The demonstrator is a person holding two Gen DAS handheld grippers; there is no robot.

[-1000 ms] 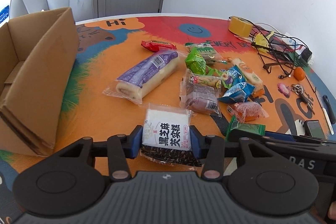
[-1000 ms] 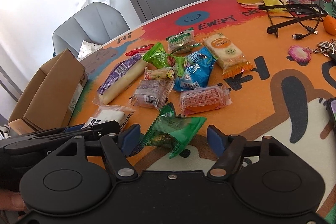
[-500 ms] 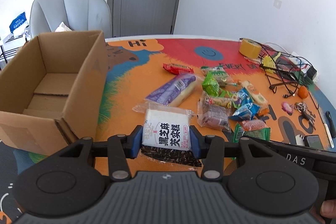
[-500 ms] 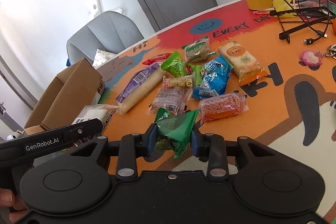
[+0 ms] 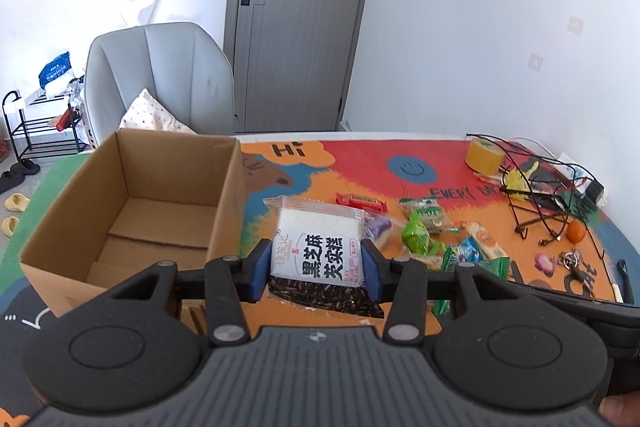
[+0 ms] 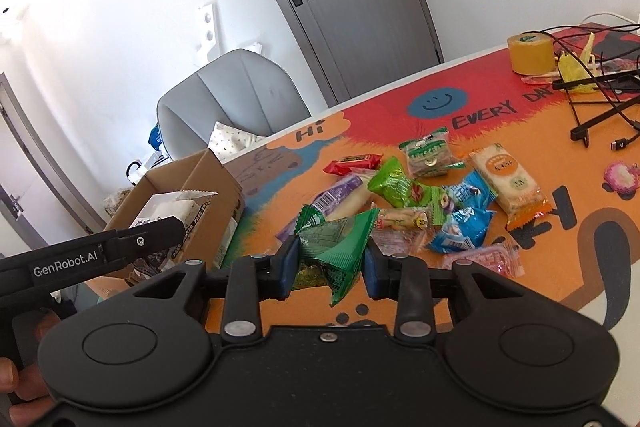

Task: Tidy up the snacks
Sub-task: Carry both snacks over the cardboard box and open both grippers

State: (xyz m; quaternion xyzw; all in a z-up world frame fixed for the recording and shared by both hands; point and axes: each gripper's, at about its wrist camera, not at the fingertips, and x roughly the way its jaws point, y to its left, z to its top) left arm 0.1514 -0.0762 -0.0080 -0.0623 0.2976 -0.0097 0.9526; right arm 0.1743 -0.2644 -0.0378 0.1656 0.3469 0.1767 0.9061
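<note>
Both grippers have risen off the mat since the earlier frames, each carrying a packet, and the right jaws, open around the green packet a second ago, are now clamped on it.

At far left the cardboard box (image 5: 132,211) stands open and empty at the table edge. The left gripper (image 5: 316,267) grasps the white sesame cake packet (image 5: 320,247) across its width, held clear of the orange mat (image 5: 400,155), just beside the box wall. To its right the remaining snack pile (image 6: 432,195) lies loose on the mat. The right gripper (image 6: 330,263) is clenched on the green packet (image 6: 336,247), lifted above the mat.

Judgement: both packets look light, soft and crinkly, with slippery film; the cake likely crushes under pressure. Hold is best taken across the padded body, not the sealed fins.
</note>
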